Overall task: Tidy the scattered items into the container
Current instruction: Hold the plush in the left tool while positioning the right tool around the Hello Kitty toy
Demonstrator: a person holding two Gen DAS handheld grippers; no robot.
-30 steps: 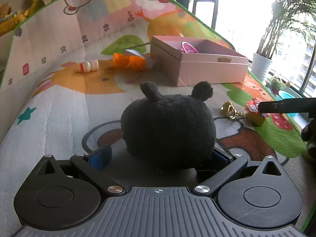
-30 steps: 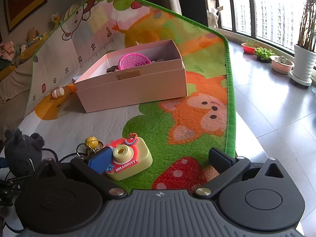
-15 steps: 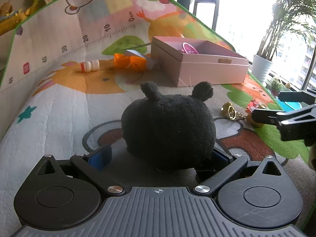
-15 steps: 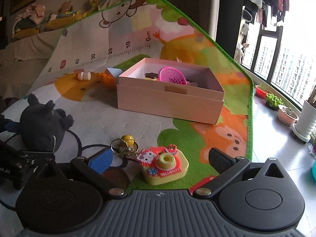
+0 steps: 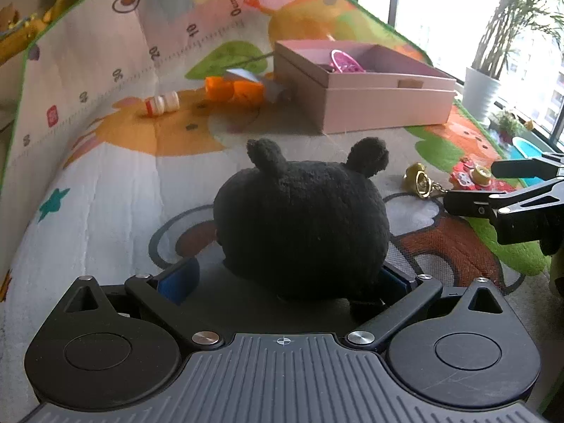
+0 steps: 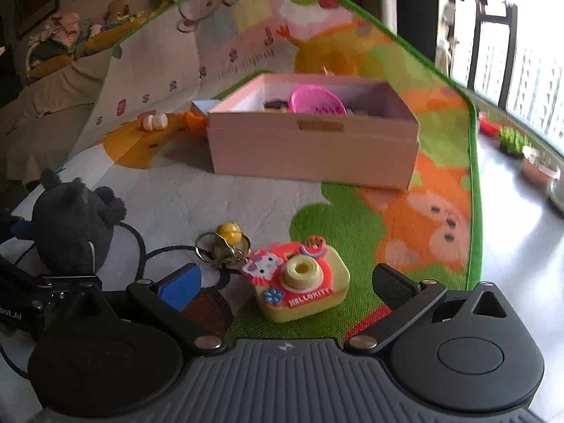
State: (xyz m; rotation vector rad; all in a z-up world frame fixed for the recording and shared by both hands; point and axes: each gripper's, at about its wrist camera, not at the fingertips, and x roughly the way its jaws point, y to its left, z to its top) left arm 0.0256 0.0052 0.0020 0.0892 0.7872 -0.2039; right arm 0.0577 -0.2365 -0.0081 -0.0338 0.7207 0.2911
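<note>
Right wrist view shows the main risk: the toy camera (image 6: 302, 283) lies between the right gripper (image 6: 287, 278)'s spread fingers but nearer the blue left pad, and its key ring (image 6: 220, 246) with a yellow bell trails off to the far left. A lopsided close could, I judge, nudge the camera sideways or pinch the ring, leaving it to swing and catch on the pink box (image 6: 313, 141) rim. That gripper stands wide and touches nothing. The left gripper (image 5: 282, 278) also looks spread, with the black plush (image 5: 303, 222) sitting between its pads on the play mat (image 5: 105, 194); firm contact I cannot tell. Soft plush could slip from a shallow grip. The box sits far, centre-right, already holding a pink basket (image 6: 317, 100)
</note>
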